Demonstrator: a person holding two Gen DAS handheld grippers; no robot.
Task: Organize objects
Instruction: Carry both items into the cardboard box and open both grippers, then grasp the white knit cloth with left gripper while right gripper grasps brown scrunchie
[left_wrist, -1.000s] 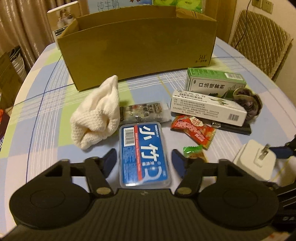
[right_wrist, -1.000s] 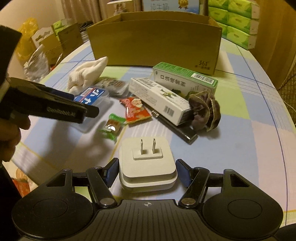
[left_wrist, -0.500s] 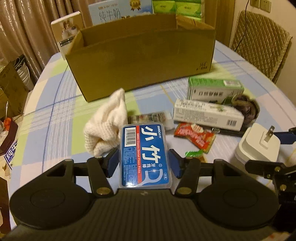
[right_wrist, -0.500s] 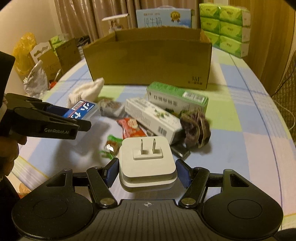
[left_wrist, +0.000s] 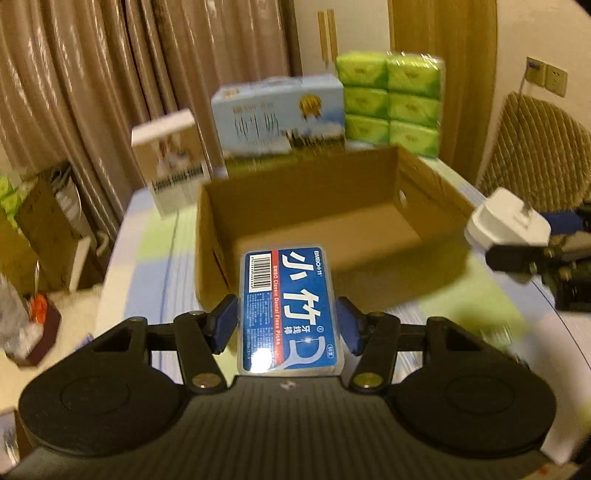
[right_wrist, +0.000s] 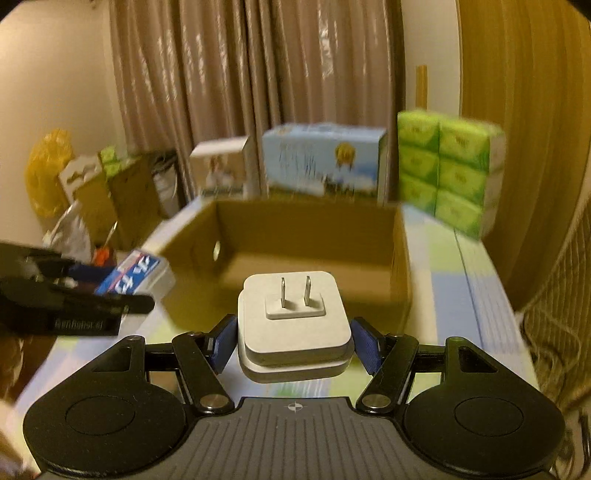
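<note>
My left gripper (left_wrist: 288, 325) is shut on a blue dental floss pick box (left_wrist: 290, 310) and holds it in the air in front of the open cardboard box (left_wrist: 310, 206). My right gripper (right_wrist: 295, 339) is shut on a white plug adapter (right_wrist: 293, 325), prongs up, held above the table before the same cardboard box (right_wrist: 306, 229). The adapter also shows at the right of the left wrist view (left_wrist: 506, 221). The floss box shows at the left of the right wrist view (right_wrist: 136, 273). The cardboard box looks empty inside.
Behind the cardboard box stand a blue milk carton case (left_wrist: 280, 114), green tissue packs (left_wrist: 391, 99) and a small white box (left_wrist: 173, 158). A quilted chair (left_wrist: 535, 147) is at the right. Clutter and boxes (right_wrist: 92, 192) lie on the floor left of the checked tablecloth (right_wrist: 461, 280).
Both grippers closed on their objects, lifted them off the table and moved up toward the cardboard box. The other table items have dropped out of view.
</note>
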